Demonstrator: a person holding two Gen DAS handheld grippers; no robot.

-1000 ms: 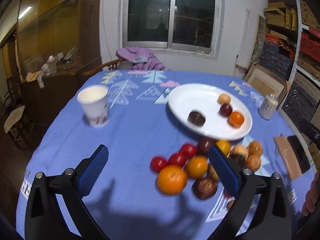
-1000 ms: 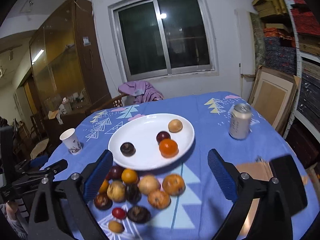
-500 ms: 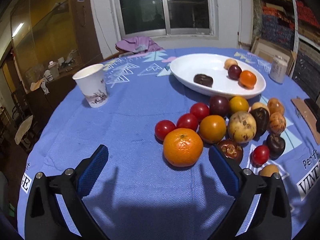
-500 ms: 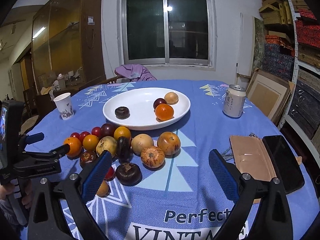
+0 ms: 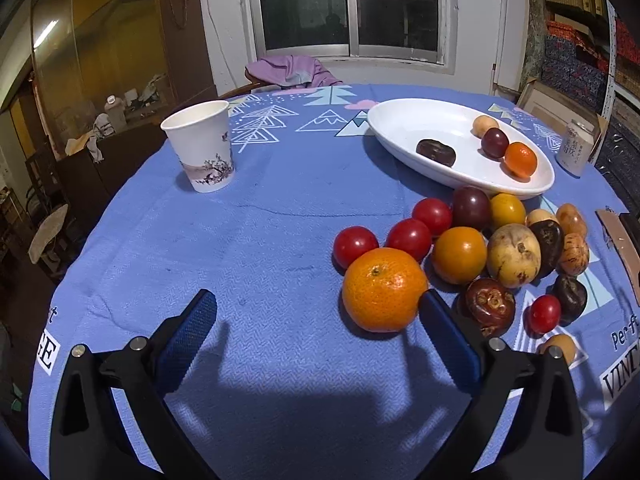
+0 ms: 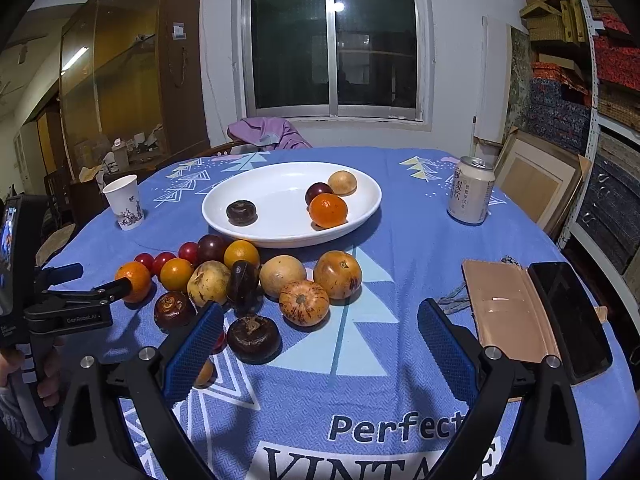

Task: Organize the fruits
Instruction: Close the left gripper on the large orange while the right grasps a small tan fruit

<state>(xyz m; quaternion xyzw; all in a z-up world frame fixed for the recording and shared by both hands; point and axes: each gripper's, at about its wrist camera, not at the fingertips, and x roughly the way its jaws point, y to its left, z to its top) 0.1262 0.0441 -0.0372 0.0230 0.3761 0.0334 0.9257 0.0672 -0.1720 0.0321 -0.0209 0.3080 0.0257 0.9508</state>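
Note:
A heap of loose fruit lies on the blue tablecloth in front of a white plate [image 5: 400, 136] [image 6: 280, 236]. The plate holds a dark fruit [image 6: 241, 212], a plum [image 6: 318, 193], a small orange [image 6: 328, 210] and a tan fruit [image 6: 342, 182]. Nearest my left gripper [image 5: 316, 316] is a big orange [image 5: 383, 289] [image 6: 134, 276], just inside the right finger; the gripper is open and low over the cloth. My right gripper [image 6: 320, 332] is open, above the cloth behind a speckled fruit [image 6: 304, 302] and a dark fruit [image 6: 253, 338].
A paper cup [image 5: 202, 146] [image 6: 124, 201] stands at the left, a drink can [image 6: 470, 190] at the right. A tan wallet [image 6: 506, 308] and a black phone [image 6: 568, 318] lie near the right edge. A hand [image 6: 44, 380] holds the left gripper's handle.
Both grippers have dropped lower and closer to the fruit heap. The big orange now sits by my left gripper's right finger. Both stay open.

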